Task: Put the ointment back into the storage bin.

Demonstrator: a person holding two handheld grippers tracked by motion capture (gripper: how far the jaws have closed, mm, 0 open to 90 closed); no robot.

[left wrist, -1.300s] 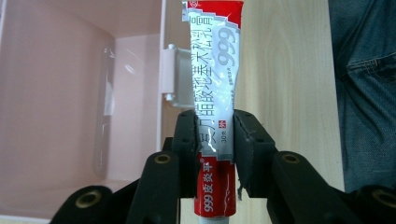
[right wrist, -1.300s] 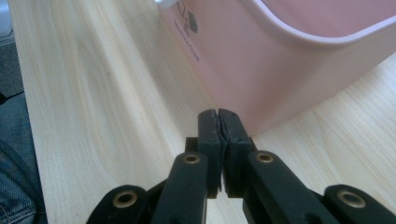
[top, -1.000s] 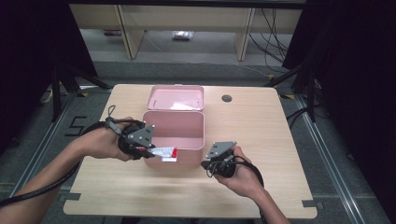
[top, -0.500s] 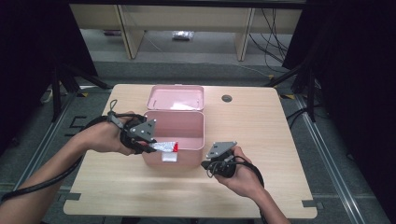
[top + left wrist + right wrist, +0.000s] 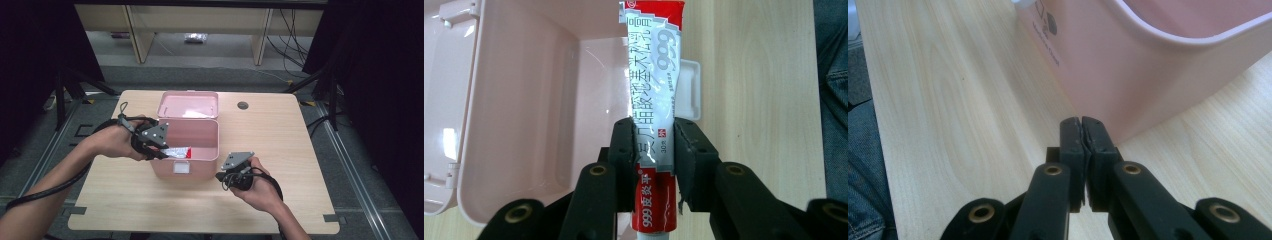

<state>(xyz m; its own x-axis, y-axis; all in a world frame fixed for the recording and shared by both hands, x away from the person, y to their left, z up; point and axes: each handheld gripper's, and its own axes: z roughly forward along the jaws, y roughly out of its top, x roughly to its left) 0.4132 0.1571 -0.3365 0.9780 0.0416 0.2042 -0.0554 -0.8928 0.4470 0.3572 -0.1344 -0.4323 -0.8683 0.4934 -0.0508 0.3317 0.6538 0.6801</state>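
A light wooden table [image 5: 300,145] seen from above, with a person's two forearms reaching in from the bottom edge, each hand holding a black two-jaw gripper. Near the middle of the table sits an open pink plastic box [image 5: 200,137], its lid [image 5: 189,105] folded back on the far side.

The left gripper [image 5: 162,150] is held over the box's near left corner. Its jaws are clamped on a red, white and silver tube [image 5: 177,151] printed with "999" and Chinese characters. In the left gripper view the jaws pinch the tube [image 5: 655,100] on both sides near its capped end, and the tube runs upward over the box's pale pink interior [image 5: 524,100]. Its cap is cut off by the bottom edge and its crimped red end by the top edge. The box's floor looks bare where it can be seen, but the jaws and tube hide part of it.

The right gripper [image 5: 235,175] rests low by the box's near right corner. In the right gripper view its jaws [image 5: 1082,131] are pressed together with nothing between them, their tips just beside the box's outer wall [image 5: 1128,70]; whether they touch it cannot be told. Small dark print on that wall is too blurred to read. A small dark round spot [image 5: 243,105] lies on the table's far side, hard to make out.
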